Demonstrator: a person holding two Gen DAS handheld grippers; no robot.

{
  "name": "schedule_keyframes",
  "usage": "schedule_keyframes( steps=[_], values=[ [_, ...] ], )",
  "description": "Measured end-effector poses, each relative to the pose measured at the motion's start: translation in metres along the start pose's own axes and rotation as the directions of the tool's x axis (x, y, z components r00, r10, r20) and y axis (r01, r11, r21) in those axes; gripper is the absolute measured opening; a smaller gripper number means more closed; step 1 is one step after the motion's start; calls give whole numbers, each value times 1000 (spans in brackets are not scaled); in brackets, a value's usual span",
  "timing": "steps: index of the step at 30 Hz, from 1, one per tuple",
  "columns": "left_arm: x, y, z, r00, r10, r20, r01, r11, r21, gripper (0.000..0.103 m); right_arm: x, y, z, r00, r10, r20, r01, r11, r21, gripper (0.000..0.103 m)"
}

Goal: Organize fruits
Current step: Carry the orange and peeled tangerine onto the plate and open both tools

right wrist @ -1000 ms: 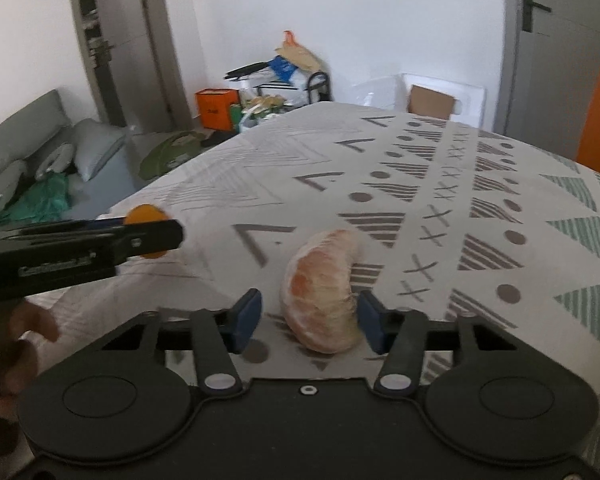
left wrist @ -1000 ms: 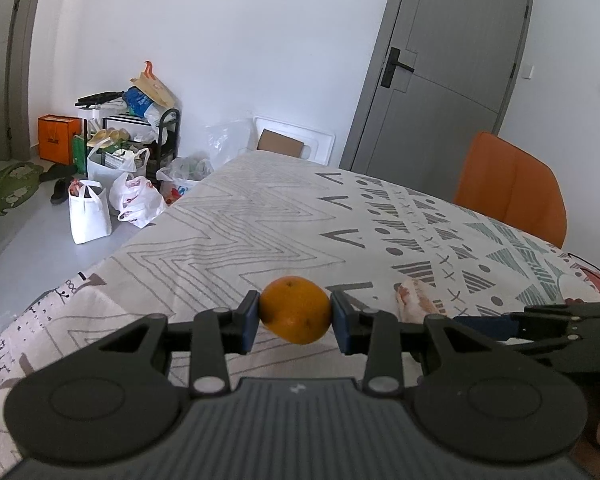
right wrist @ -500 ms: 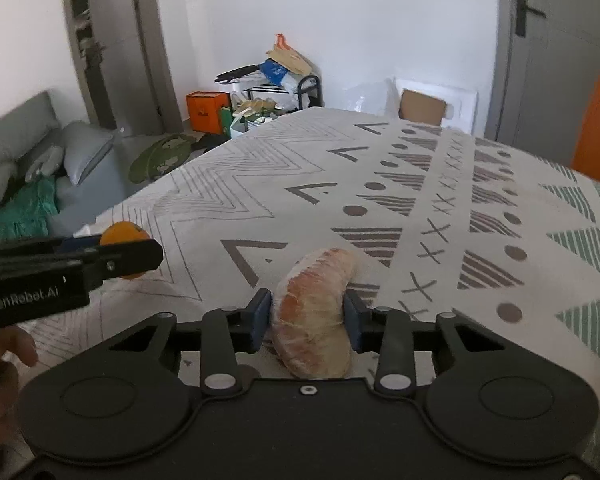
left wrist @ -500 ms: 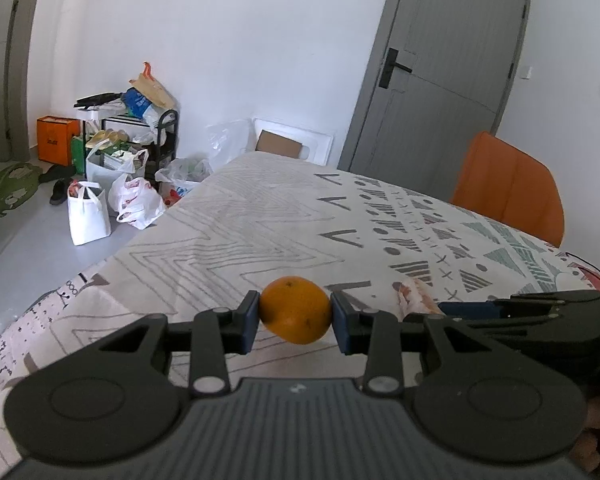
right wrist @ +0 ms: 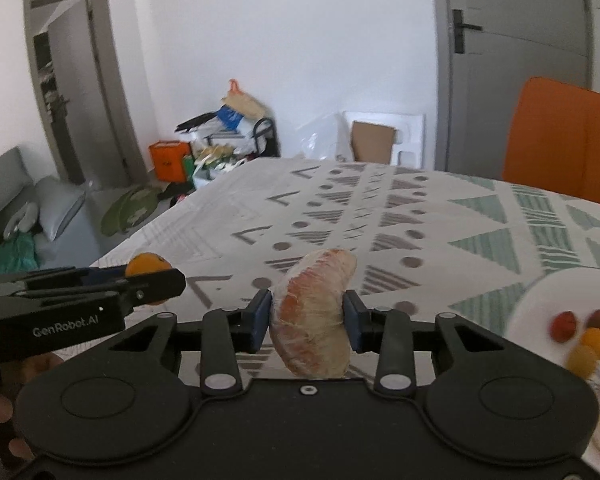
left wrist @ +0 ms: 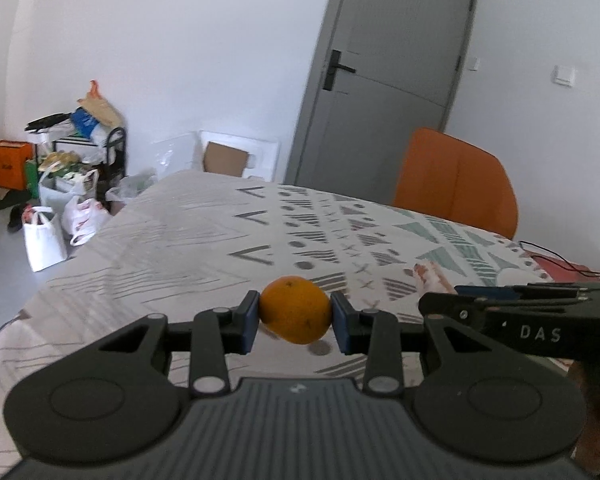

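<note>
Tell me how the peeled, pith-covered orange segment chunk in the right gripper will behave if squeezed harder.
The peeled, pith-covered orange segment chunk looks soft, so it would likely crush or leak. The right gripper pinches only its narrow width, so it may pivot.

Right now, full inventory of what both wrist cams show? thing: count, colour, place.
orange: 1, orange, held between the left gripper fingers above the table
peeled citrus piece: 1, orange with white pith, held between the right gripper fingers
plate: 1, white, table at right, holding several small red, yellow and orange fruits (blurred)
tablecloth: 1, white with grey and green geometric print, covering the table
chair: 1, orange, far side of the table
door: 1, grey, shut, back wall
bags: several, mostly white, floor by a rack
left gripper: 1, black, blue pads, shut on the orange
right gripper: 1, black, blue pads, shut on the citrus piece
</note>
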State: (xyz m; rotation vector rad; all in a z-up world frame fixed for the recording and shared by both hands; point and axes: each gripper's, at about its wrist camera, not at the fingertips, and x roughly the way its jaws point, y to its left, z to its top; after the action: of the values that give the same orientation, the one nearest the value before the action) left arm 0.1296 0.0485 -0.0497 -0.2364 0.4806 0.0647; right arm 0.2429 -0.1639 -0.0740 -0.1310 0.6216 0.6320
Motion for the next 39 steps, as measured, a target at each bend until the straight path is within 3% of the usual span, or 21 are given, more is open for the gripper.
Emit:
schedule_keyframes(
  steps=[22, 35, 39],
  values=[
    [27, -79, 7, 988, -152, -31, 155, 981, 119, 37, -55, -92, -27, 973, -223, 56, 211, 963, 168, 37],
    [44, -121, 11, 977, -206, -53, 212, 958, 193, 37, -70, -134, -39, 952, -299, 61, 275, 927, 255, 37],
    [51, -135, 13, 973, -222, -67, 231, 950, 211, 37, -75, -145, -42, 946, -314, 83, 279, 917, 284, 42]
  ],
)
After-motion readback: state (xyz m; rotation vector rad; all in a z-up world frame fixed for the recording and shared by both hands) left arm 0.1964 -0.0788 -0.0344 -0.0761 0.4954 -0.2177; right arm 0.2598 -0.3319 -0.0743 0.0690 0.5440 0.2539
